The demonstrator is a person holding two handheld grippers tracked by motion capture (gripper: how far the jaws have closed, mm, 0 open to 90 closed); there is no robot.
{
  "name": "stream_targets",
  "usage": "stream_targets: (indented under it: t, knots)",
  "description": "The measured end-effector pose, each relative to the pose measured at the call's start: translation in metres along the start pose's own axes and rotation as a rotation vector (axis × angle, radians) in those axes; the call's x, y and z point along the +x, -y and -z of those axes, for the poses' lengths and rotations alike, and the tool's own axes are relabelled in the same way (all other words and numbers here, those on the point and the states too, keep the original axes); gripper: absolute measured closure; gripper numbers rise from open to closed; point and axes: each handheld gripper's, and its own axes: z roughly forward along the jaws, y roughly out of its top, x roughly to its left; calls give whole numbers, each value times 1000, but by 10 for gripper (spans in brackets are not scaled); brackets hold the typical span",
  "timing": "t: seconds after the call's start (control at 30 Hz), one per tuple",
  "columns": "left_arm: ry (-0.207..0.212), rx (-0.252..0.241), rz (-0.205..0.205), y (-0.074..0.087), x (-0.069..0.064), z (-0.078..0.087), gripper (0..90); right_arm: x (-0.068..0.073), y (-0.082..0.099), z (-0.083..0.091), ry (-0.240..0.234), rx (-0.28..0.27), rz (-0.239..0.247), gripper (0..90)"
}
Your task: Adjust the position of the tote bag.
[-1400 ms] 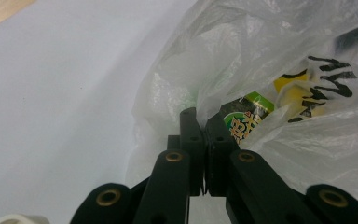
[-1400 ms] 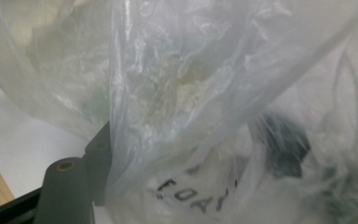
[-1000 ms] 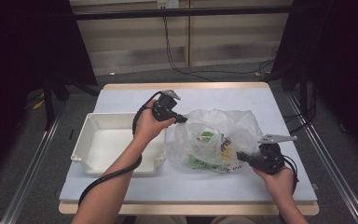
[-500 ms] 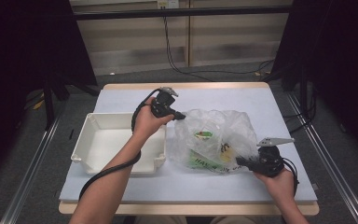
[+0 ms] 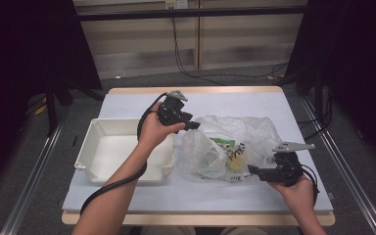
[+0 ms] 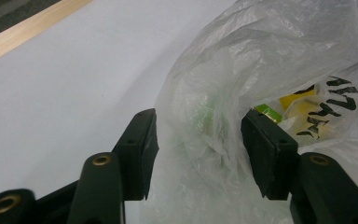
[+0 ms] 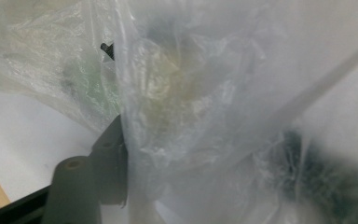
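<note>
High view: plastic bag is seen at table centre, white tray at its 9 o'clock. Left gripper jaws, just opened, are parted around bag film. Right gripper jaws, also just opened, seem unclamped at the bag's 4 o'clock edge, film blurring that view.

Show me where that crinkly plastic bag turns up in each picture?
High view: plastic bag lies right of centre on the table, beside the white tray.
Left gripper view: fills the right half, between the black tongs.
Right gripper view: draped close across most of the frame.
Shared landmark: the yellow packet inside, with black lettering.
</note>
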Motion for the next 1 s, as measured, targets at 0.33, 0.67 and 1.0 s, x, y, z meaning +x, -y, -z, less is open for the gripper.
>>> stream_targets:
  t: [0.33,0.67,1.0]
  knots:
    - [10,10,-41,-2,-6,-3,416,-1,7,15,19,15,32,276]
    - [12,16,-52,-3,-10,0,392,-19,-2,24,-19,-66,-71,715]
    - [12,-7,-53,-7,-17,6,249,-27,-18,0,-34,-51,-120,868]
